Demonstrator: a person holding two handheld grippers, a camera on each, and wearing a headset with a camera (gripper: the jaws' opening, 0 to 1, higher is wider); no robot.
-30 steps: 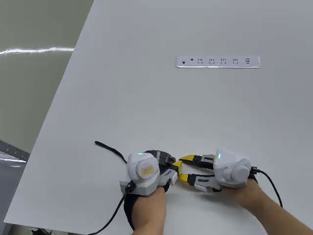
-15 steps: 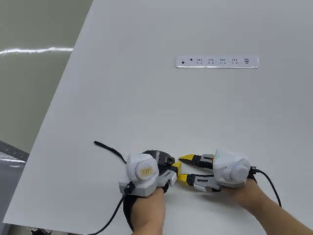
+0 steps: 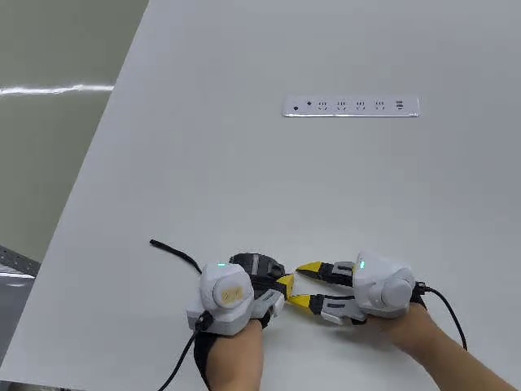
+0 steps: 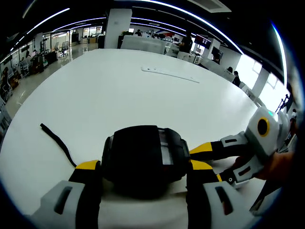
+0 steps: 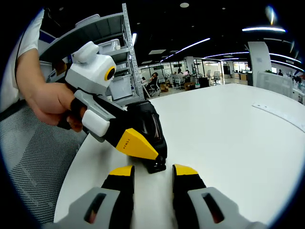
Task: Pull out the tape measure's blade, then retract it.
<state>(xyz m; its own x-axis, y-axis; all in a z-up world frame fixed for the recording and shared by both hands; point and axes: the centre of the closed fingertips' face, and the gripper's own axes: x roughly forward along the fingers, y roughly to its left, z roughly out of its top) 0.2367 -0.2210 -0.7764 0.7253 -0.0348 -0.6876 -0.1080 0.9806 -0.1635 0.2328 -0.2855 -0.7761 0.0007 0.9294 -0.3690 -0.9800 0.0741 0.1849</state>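
Observation:
A black tape measure [image 3: 257,266] rests on the white table, and my left gripper [image 3: 267,287] is shut on its body. In the left gripper view the case [image 4: 143,157] sits squeezed between the two yellow-tipped fingers [image 4: 87,166]. My right gripper [image 3: 301,284] faces it from the right, open, with its yellow tips on either side of the case's front end. In the right gripper view the case [image 5: 148,125] lies just ahead of the right gripper [image 5: 153,171], and the dark blade tab [image 5: 156,167] sits in the gap without being pinched. No blade length shows outside the case.
The tape's black wrist strap [image 3: 172,251] trails left across the table [image 3: 244,163]. A white power strip [image 3: 350,107] lies far back on the table. The table's left edge runs diagonally, with floor beyond. A hand holds the left gripper [image 5: 95,95].
The head camera has shifted slightly. Both grippers and the tape measure hold nearly the same places, the left still clamped on the case and the right still open at its front.

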